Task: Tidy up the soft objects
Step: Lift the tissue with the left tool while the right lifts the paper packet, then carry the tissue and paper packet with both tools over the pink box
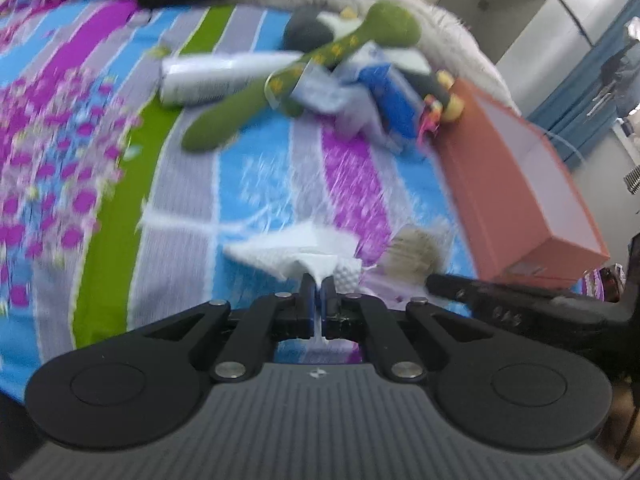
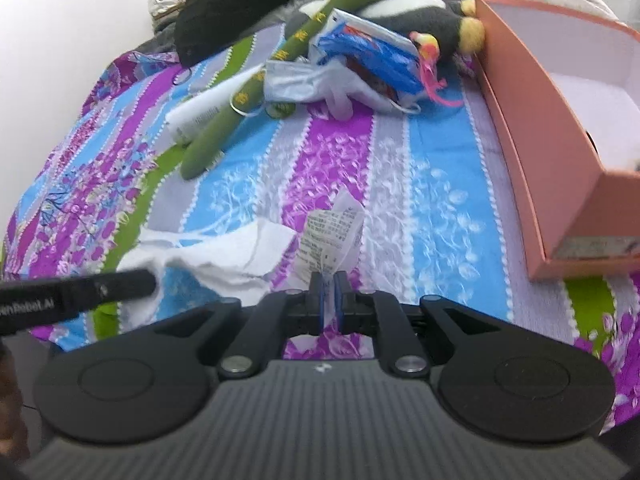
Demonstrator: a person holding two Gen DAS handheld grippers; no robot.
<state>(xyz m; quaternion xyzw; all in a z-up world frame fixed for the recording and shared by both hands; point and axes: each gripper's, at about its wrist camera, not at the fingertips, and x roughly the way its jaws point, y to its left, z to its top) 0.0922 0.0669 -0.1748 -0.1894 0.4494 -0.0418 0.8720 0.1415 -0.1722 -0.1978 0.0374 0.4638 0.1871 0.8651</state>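
Two handheld grippers work over a bed covered in a striped floral sheet of blue, purple, grey and green (image 2: 400, 184). The left gripper (image 1: 319, 280) has its jaws pinched tight on a white embossed paper tissue (image 1: 304, 252), which fans out ahead of its tips. The right gripper (image 2: 330, 280) is clamped just as narrowly on a crumpled white slip of printed paper (image 2: 332, 236). Farther up the bed lies a heap of soft things: a long green plush toy with yellow markings (image 2: 248, 92), a pale blue face mask (image 2: 296, 84), a grey and white stuffed toy (image 2: 424, 12) and a white tube (image 2: 204, 114). An open salmon-pink cardboard box (image 2: 532, 128) sits along the right edge of the bed.
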